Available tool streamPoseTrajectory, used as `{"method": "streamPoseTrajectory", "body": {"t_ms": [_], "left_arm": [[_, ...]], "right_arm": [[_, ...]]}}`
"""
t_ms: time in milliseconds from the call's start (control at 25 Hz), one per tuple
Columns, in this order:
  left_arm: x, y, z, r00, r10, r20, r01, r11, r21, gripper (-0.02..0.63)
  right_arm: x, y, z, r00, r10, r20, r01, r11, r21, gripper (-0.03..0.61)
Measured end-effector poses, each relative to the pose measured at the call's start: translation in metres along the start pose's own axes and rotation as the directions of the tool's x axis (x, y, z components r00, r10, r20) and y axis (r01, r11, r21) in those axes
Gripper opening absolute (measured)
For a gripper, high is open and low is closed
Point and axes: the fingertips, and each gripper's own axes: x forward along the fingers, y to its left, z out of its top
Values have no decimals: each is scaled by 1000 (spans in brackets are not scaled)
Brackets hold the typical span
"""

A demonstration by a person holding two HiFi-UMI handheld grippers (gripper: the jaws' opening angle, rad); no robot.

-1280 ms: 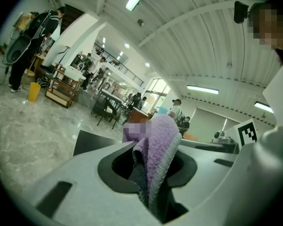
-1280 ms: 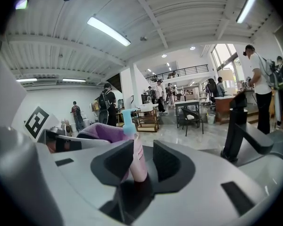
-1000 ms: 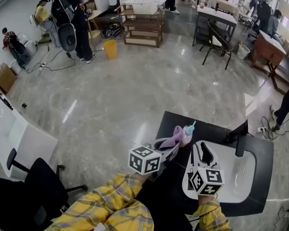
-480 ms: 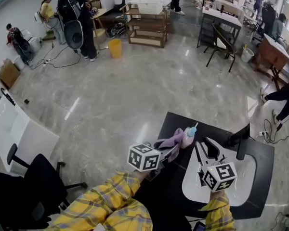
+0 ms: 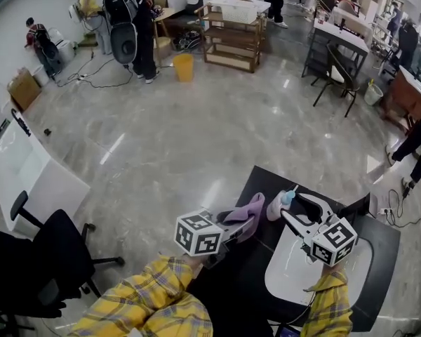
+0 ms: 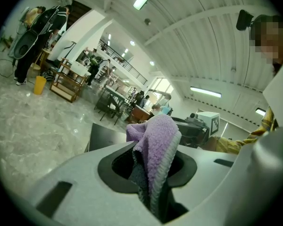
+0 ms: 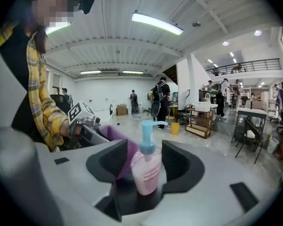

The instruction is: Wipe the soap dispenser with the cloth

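Cloth (image 5: pixel 247 207) beside soap dispenser (image 5: pixel 276 206), sink (image 5: pixel 288 276) nearby

head: overhead, steeply down | other two: close, near-level | all share: cloth (image 5: pixel 247 208)

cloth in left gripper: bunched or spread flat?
Bunched. The purple cloth is pinched into a folded wad by the left gripper, its free end sticking up past the jaws, not lying flat.
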Motion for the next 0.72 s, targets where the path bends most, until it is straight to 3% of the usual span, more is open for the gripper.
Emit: {"method": "streamPoseTrajectory", "body": {"t_ms": [320, 720], "left_arm": [[-11, -1, -3, 1000, -2, 12, 2, 1000, -12, 87], [-19, -9, -3, 999, -28, 18, 28, 1000, -2, 87]], "right_arm": [[24, 3, -3, 980, 141, -141, -163, 974, -157, 212], [34, 1, -5, 964, 225, -144, -242, 964, -112, 186]]}}
